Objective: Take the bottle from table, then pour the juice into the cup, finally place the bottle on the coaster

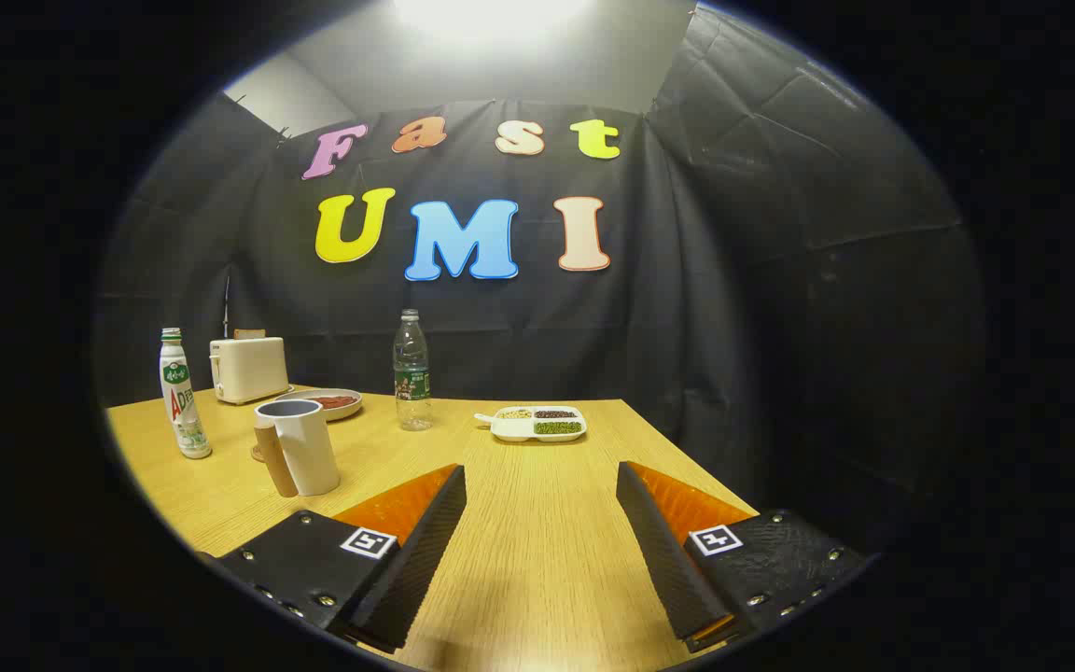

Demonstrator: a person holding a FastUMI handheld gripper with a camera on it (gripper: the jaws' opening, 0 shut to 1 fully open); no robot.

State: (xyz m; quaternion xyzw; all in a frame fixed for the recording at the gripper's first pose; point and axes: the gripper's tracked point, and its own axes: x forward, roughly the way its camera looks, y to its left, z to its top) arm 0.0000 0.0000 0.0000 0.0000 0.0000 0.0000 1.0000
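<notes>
A white bottle [183, 397] with a green cap and a printed label stands upright on the wooden table [537, 541], far to the left beyond my fingers. A clear plastic bottle [411, 373] stands further back, near the middle. Between the two bottles, and nearer to me, is a white cup [304, 446] with a wooden handle. The edge of a flat brown disc [259, 455] peeks out beside the handle; it may be the coaster. My gripper [542, 471] is open over bare table, with nothing between its fingers, and the cup sits just ahead of the left finger.
A cream toaster [248, 369] stands at the back left, with a round plate [330, 402] holding something red beside it. A white divided tray [537, 424] of grains lies straight ahead beyond the fingers. The table's right edge runs close past the right finger.
</notes>
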